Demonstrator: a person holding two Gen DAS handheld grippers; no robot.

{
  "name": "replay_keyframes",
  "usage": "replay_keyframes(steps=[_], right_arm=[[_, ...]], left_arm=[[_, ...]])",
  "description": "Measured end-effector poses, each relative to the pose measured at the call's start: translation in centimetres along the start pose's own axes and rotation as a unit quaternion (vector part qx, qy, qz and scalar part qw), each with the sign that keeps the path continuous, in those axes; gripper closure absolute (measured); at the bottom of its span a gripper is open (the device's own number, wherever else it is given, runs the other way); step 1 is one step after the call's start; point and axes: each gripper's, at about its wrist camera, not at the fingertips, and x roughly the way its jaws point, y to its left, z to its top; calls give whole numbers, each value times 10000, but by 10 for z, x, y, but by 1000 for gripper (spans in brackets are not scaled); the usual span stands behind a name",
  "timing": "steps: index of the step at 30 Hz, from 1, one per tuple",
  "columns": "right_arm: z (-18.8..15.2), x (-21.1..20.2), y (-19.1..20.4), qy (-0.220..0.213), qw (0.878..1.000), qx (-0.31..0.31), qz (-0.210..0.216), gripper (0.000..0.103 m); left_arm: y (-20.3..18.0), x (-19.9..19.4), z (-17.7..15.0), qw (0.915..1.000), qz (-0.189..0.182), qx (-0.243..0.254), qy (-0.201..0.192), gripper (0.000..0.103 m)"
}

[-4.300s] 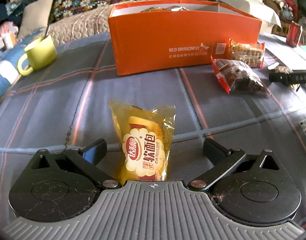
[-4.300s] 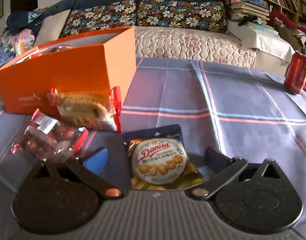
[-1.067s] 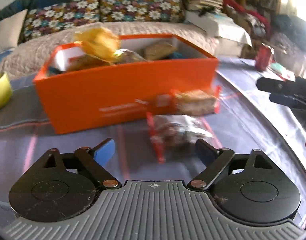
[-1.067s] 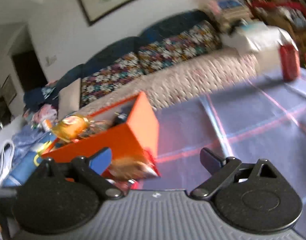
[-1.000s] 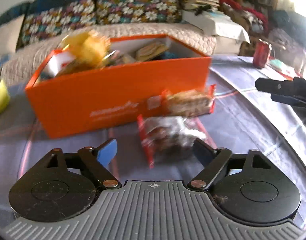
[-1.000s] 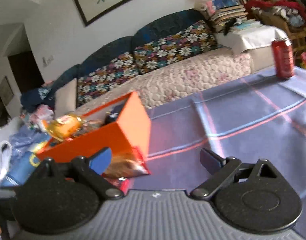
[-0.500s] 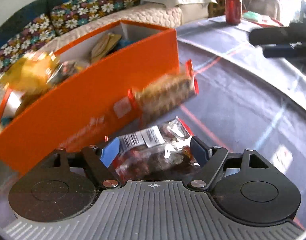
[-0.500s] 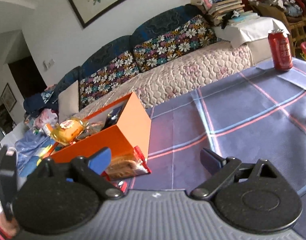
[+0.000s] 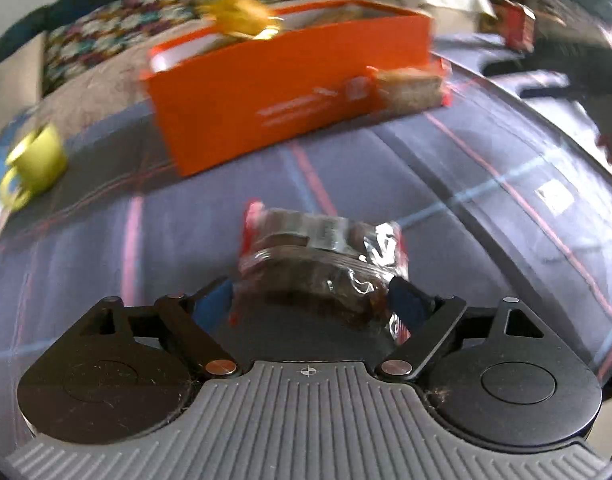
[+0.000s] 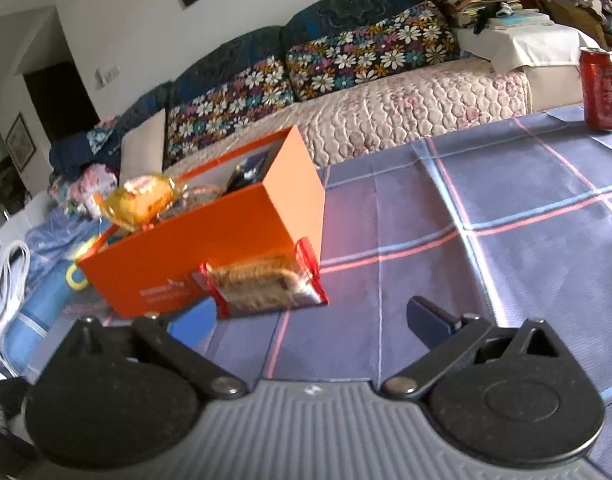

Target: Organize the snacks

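Clamping a clear, red-edged plastic packet of dark brown snacks between its two blue-padded fingers, the left gripper fills the bottom of the left wrist view, the packet raised off the blue plaid tablecloth. Beyond it stands the long open orange cardboard box, a yellow wrapped bun sticking out of its top. A red-ended packet of pale biscuits leans against the box's right end, and a lime-green mug sits near the cloth's left edge.

In the right wrist view, the right gripper has its fingers spread apart with nothing between them, hovering over the tablecloth. The orange box lies ahead to the left with the yellow bun on top and the biscuit packet touching its near side. A red drink can stands at the cloth's far right edge.
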Motion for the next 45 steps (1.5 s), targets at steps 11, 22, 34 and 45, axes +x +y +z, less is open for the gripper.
replay_keyframes(steps=[11, 22, 34, 45], right_arm=[[12, -18, -37, -464, 9961, 733, -134, 3], [14, -27, -43, -524, 9951, 841, 19, 3], [11, -9, -26, -224, 9981, 578, 29, 3], [7, 62, 40, 564, 9914, -678, 970, 3]], left_arm=[[-67, 36, 136, 9933, -257, -646, -922, 54], [-63, 111, 152, 9620, -33, -2727, 144, 51], [-38, -5, 57, 9837, -172, -1711, -522, 33], [14, -29, -39, 9867, 103, -1609, 202, 31]])
